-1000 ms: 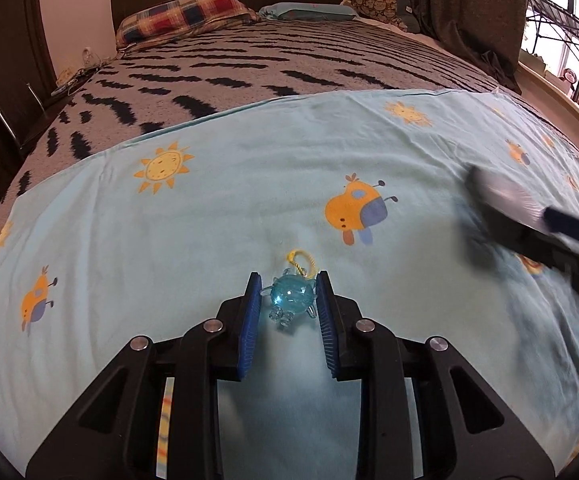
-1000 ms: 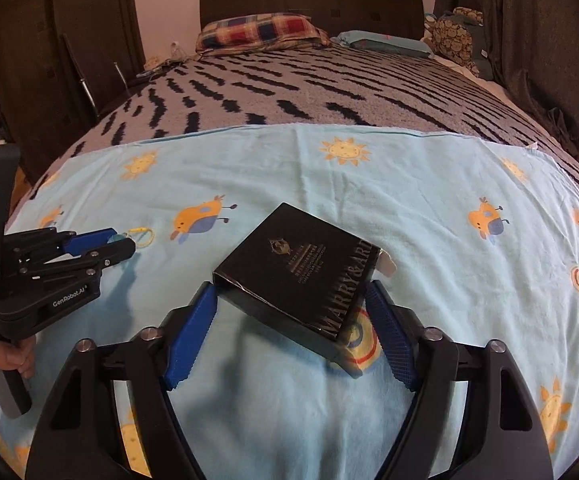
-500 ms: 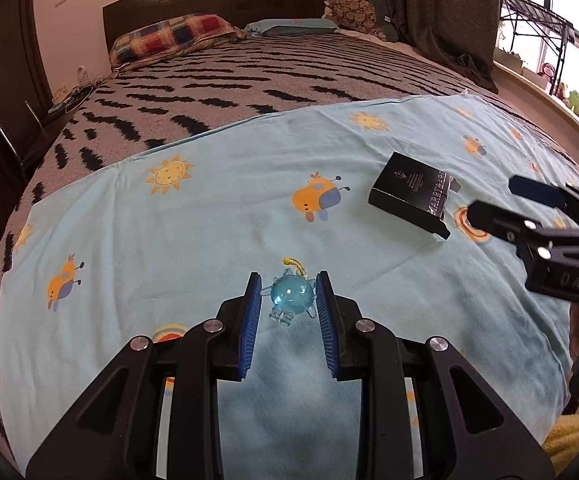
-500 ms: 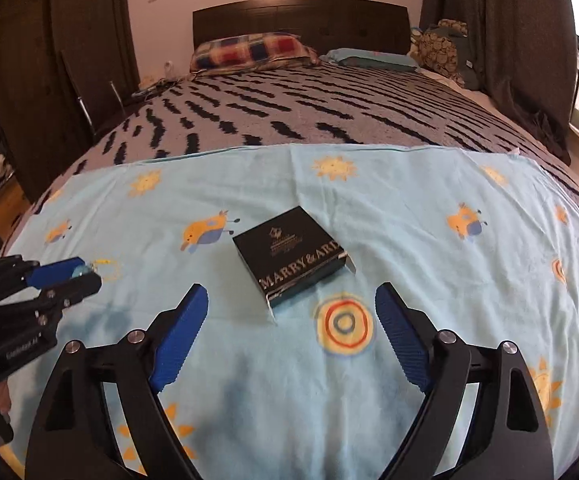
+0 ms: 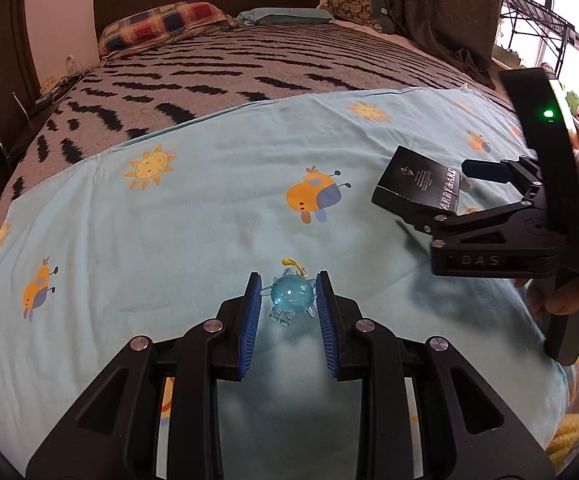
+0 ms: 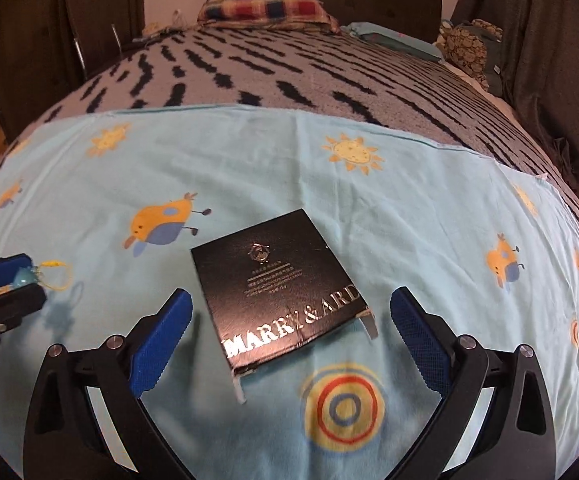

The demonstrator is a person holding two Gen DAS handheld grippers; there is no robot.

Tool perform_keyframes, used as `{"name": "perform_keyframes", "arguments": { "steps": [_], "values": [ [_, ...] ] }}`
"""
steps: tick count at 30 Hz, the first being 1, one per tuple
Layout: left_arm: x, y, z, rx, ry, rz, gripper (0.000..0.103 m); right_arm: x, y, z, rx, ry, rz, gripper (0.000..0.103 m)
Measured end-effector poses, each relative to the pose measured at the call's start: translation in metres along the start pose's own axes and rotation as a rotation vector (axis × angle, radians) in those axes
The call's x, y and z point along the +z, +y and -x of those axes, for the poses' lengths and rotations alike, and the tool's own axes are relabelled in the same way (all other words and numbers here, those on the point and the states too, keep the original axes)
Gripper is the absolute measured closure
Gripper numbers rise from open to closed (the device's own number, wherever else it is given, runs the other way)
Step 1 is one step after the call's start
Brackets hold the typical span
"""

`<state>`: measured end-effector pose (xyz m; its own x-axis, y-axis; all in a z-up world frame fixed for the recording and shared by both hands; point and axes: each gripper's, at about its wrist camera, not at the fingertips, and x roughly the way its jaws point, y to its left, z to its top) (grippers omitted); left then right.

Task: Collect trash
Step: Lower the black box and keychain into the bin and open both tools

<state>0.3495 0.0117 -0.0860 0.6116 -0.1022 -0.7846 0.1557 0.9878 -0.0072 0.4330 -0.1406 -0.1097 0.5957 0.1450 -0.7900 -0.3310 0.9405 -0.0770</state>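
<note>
Right wrist view: the black box (image 6: 279,286) lies flat on the light blue sheet (image 6: 429,216), between the wide-spread blue pads of the right gripper (image 6: 289,344) and a little ahead of them; neither pad touches it.
Right gripper state: released, spread very wide; its jaws have just been opening, with the box's near corner lying in the gap between them but not pressed.
Left wrist view: the left gripper (image 5: 289,312) is clenched on a small translucent blue toy (image 5: 291,294), one blue pad against each side; a short yellow cord sticks out from its top.
Toy position: held in the left jaws, low over the sheet; whether it rests on the sheet or hangs just above I cannot tell.
Box position: on the sheet to the right of the toy, well apart from it, with the right gripper's fingers reaching around its near end as the left wrist view shows.
Person: a hand (image 5: 565,300) grips the handle of the right tool at the right edge of the left wrist view.
Done so far, judged: one small item is picked up by the left gripper.
Left to do, judged: the box is not yet grasped, and no bin or bag appears in either view, so both items seem yet to be carried off.
Bed: a striped grey blanket (image 6: 289,72) covers the far part, with a plaid pillow (image 6: 265,8) at the headboard.
</note>
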Motion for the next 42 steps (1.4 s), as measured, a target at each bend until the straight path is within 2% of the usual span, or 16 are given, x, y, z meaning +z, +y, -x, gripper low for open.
{"name": "perform_keyframes", "arguments": {
  "steps": [2,4,10,17,26,33,37,42],
  "values": [
    [-0.001,0.000,-0.002,-0.002,0.004,0.000,0.077,0.000,0.000,-0.006,0.018,0.008,-0.015,0.005],
    [-0.003,-0.001,-0.002,-0.003,0.006,-0.001,0.077,-0.001,0.002,-0.008,0.037,0.013,-0.017,0.016],
    [-0.009,-0.004,0.007,-0.007,0.000,-0.005,0.077,-0.011,0.008,0.015,0.042,-0.021,-0.011,0.017],
    [-0.030,-0.016,0.046,-0.017,-0.042,-0.013,0.077,-0.052,0.006,0.066,0.062,-0.070,-0.034,0.017],
    [-0.088,-0.047,0.108,-0.097,-0.104,-0.026,0.077,-0.135,0.012,0.162,0.100,-0.180,-0.058,0.017],
    [-0.157,-0.081,0.153,-0.141,-0.155,-0.083,0.077,-0.224,0.020,0.233,0.169,-0.253,-0.114,0.017],
    [-0.197,-0.100,0.172,-0.176,-0.157,-0.106,0.077,-0.268,0.022,0.253,0.173,-0.247,-0.134,0.017],
    [-0.238,-0.114,0.181,-0.207,-0.139,-0.109,0.077,-0.317,0.023,0.252,0.150,-0.182,-0.183,0.017]
  ]
}}
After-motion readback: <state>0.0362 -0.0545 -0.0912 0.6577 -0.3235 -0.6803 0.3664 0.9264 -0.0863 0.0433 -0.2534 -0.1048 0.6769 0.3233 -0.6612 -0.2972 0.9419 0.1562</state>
